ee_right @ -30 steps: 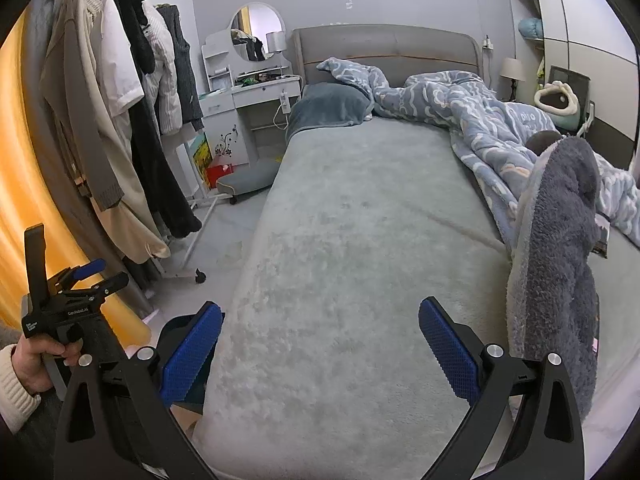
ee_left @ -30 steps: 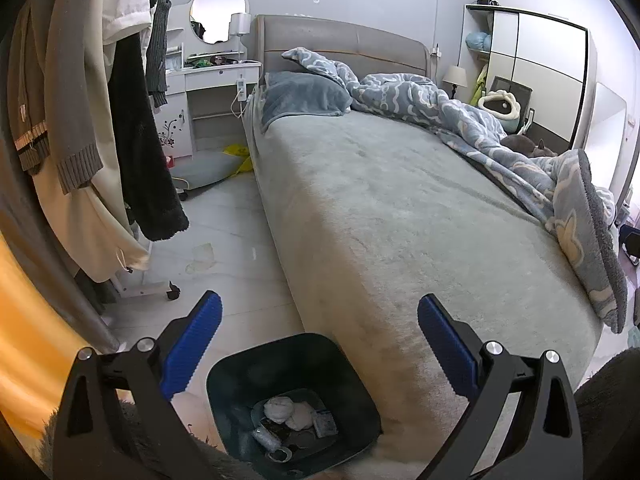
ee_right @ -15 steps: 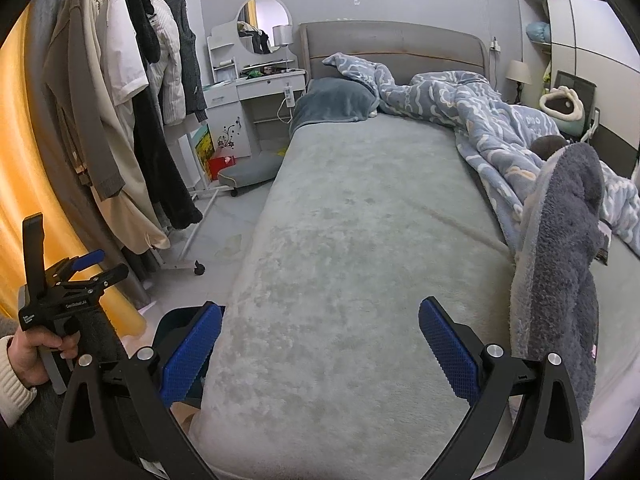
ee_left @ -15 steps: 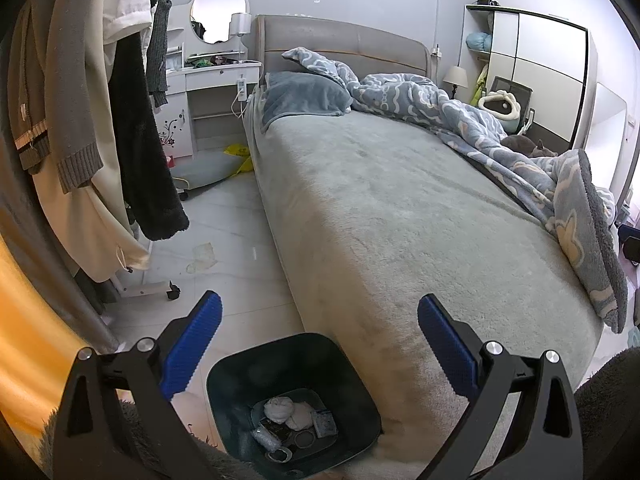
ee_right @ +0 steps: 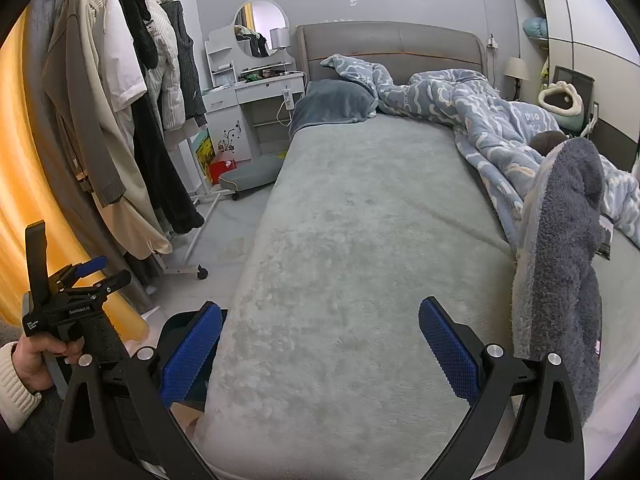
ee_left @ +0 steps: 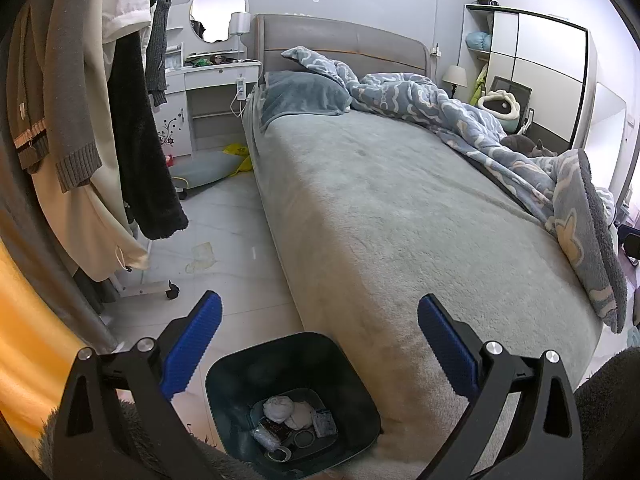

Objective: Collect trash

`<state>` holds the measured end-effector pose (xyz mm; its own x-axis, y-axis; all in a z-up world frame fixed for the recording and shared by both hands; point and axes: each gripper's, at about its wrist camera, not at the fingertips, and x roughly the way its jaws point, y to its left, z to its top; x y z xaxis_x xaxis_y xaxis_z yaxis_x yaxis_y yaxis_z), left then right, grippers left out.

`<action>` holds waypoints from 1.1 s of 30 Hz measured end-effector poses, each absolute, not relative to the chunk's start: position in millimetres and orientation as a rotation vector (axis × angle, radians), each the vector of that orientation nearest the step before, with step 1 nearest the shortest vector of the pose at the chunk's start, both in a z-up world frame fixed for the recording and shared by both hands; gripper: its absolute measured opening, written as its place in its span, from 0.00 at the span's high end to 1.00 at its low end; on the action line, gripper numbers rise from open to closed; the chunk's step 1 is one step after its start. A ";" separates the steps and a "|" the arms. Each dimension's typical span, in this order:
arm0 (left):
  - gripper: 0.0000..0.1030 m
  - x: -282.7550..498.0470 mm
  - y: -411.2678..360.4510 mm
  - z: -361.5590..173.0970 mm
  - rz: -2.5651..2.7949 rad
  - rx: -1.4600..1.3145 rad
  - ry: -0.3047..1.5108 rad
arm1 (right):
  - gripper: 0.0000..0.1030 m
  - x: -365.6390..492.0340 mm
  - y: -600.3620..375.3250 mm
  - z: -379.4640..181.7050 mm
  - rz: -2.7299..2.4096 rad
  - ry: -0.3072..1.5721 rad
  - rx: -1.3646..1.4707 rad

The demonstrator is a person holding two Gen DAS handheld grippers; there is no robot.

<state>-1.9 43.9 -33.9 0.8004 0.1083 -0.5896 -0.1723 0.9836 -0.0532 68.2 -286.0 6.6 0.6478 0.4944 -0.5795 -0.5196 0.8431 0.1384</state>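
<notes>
A dark teal trash bin [ee_left: 240, 376] stands on the floor at the bed's near left corner, with crumpled white tissue [ee_left: 286, 408] and small wrappers at its bottom. My left gripper [ee_left: 320, 344] is open and empty, held above the bin. My right gripper [ee_right: 320, 344] is open and empty, over the grey bed [ee_right: 360, 240]; the bin's edge [ee_right: 180, 322] shows behind its left finger. A pale scrap of paper [ee_left: 200, 256] lies on the floor tiles beside the bed. The left gripper [ee_right: 76, 280] also shows in the right wrist view, held in a hand.
A wheeled clothes rack with hanging coats [ee_left: 80, 140] stands at the left. A white dressing table [ee_left: 216, 80] and a grey cushion [ee_left: 204, 168] are at the far end of the aisle. A blue quilt [ee_right: 480, 128] and a grey fleece [ee_right: 568, 260] lie on the bed's right side.
The right gripper has risen and drawn back a little, showing more of the bed and rack. The left gripper has barely moved. Both stay open.
</notes>
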 end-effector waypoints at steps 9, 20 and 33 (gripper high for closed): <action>0.03 -3.1 42.1 -35.6 0.147 -0.111 0.627 | 0.03 69.1 -286.4 5.6 0.579 0.649 -0.039; 0.03 -2.5 42.7 -35.2 0.147 -0.110 0.627 | 0.03 69.8 -287.1 6.2 0.579 0.649 -0.038; 0.03 -2.1 43.0 -34.7 0.147 -0.111 0.628 | 0.03 70.8 -287.7 5.5 0.580 0.651 -0.036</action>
<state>-2.1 43.0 -34.7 0.7992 0.1032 -0.5921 -0.1704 0.9836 -0.0586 70.8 -287.7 5.5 0.6435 0.4986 -0.5808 -0.5203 0.8414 0.1459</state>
